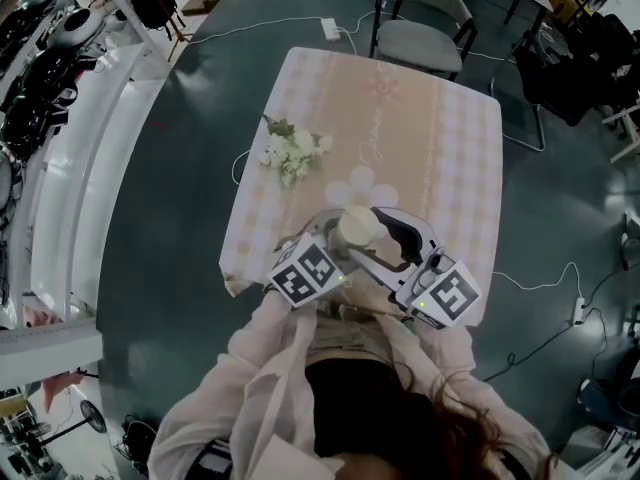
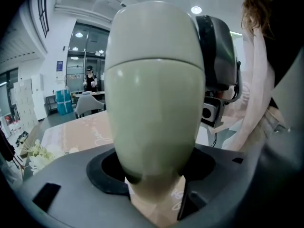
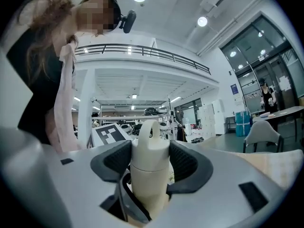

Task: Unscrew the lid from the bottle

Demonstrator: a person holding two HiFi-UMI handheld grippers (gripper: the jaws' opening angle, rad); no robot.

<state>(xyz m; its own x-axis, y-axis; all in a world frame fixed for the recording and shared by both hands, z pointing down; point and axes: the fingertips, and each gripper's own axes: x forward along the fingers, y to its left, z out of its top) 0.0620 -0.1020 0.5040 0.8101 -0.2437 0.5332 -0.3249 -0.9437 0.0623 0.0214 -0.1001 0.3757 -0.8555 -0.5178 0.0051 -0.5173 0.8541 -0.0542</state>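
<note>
— What is being gripped closest in?

— The smooth, cream, rounded bottle (image 2: 154, 122) is being pinched low on its body by the left gripper (image 2: 154, 177), whose jaws are spread wide and pressing on its sides. It is being held in the air over the near edge of the table covered in a pink-and-cream checked cloth (image 1: 455, 158), not resting on it.

— And the top?

— The cream domed lid with a loop handle (image 3: 148, 146) is being clamped by the right gripper (image 3: 149, 163), with a pad pressing on each side. The seam under it looks closed, so the unscrewing is judged barely begun.

— What is being called for next?

— A twist of the lid against a steadied body, then a lift.

— And farther off?

— A bunch of white flowers (image 1: 293, 154) is lying on the cloth, and a grey chair (image 1: 420, 38) is standing beyond.
</note>
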